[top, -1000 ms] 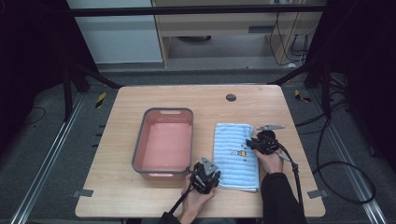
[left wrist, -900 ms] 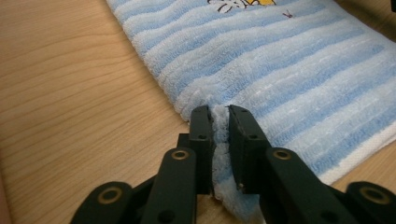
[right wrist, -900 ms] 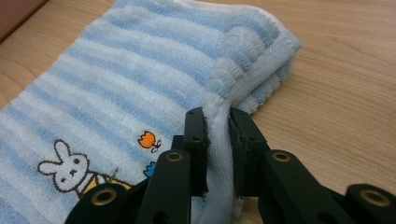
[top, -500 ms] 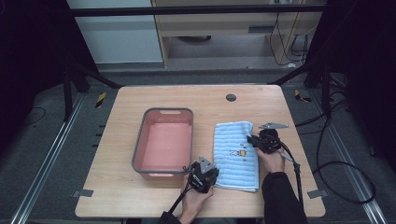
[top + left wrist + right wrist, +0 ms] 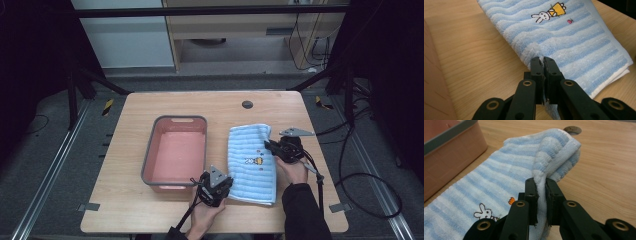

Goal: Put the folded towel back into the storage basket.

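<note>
- left hand-held gripper [image 5: 221, 186] is sitting at the near edge of the counter [image 5: 125, 150], its jaws pressed together on the near left corner of the towel [image 5: 251, 162].
- in the left gripper view, that hand-held gripper [image 5: 543, 65] is pinching a thin fold of the towel [image 5: 574, 42], and the cloth is puckering just ahead of the tips.
- right hand-held gripper [image 5: 269, 147] is lying at the towel's right edge, toward its far end, with its jaws pointing left.
- in the right gripper view, that hand-held gripper [image 5: 541, 187] is clamping a lifted edge of the towel [image 5: 506, 170], and the cloth is standing up and curling over above the tips.
- the towel, blue and white striped with a small rabbit picture, is lying folded on the counter, just right of the bin [image 5: 176, 152].
- the bin, pink with a grey rim, is sitting open near the middle of the counter, close beside the towel's left edge.
- a round dark hole [image 5: 247, 104] is showing in the counter beyond the towel, well apart from both tools.
- a hand is holding each tool from the near side, the right one coming out of a dark sleeve [image 5: 305, 212].
</note>
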A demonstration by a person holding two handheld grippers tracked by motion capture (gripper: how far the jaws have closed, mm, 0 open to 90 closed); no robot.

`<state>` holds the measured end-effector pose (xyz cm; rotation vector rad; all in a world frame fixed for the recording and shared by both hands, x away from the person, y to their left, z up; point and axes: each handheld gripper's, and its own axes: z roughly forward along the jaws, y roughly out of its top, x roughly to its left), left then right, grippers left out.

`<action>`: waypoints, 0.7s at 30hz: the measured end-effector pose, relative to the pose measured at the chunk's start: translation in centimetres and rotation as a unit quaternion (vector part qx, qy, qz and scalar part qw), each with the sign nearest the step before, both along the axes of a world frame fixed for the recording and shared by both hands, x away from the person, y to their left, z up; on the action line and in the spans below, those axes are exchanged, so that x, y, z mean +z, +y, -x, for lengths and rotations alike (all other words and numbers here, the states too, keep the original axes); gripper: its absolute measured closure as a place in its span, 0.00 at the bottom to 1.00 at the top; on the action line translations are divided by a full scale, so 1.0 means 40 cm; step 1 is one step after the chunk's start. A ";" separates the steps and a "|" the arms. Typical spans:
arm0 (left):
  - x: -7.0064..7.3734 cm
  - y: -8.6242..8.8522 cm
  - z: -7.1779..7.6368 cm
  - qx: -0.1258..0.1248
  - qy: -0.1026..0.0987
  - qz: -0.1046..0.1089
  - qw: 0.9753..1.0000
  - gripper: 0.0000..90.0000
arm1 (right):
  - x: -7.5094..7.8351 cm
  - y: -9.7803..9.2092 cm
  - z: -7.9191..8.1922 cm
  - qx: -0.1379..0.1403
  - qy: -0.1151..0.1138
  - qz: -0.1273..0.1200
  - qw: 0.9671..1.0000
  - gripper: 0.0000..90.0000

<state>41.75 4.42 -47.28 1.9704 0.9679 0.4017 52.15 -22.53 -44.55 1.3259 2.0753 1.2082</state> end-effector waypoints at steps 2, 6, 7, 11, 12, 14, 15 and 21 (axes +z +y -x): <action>0.010 0.003 0.003 -0.001 -0.003 0.004 1.000 0.96 | 0.011 0.001 0.004 0.001 -0.006 0.001 1.000 0.91; 0.034 0.010 0.009 -0.006 -0.012 0.010 1.000 0.96 | 0.034 0.009 0.013 0.003 -0.018 0.001 1.000 0.91; 0.039 0.012 0.010 -0.008 -0.013 0.008 1.000 0.96 | 0.040 0.011 0.016 0.003 -0.020 0.001 1.000 0.91; 0.064 0.023 0.013 -0.010 -0.020 0.015 1.000 0.96 | 0.056 0.017 0.023 0.002 -0.024 0.003 1.000 0.91; 0.070 0.026 0.013 -0.010 -0.022 0.016 1.000 0.96 | 0.060 0.019 0.024 0.003 -0.027 0.003 1.000 0.91; 0.082 0.031 0.014 -0.011 -0.024 0.020 0.999 0.96 | 0.068 0.021 0.026 0.003 -0.030 0.007 1.000 0.91; 0.088 0.034 0.014 -0.011 -0.027 0.020 0.999 0.96 | 0.074 0.022 0.027 0.003 -0.033 0.007 0.999 0.91; 0.124 0.047 0.017 -0.014 -0.041 0.023 0.999 0.96 | 0.109 0.031 0.038 0.002 -0.049 0.007 0.999 0.91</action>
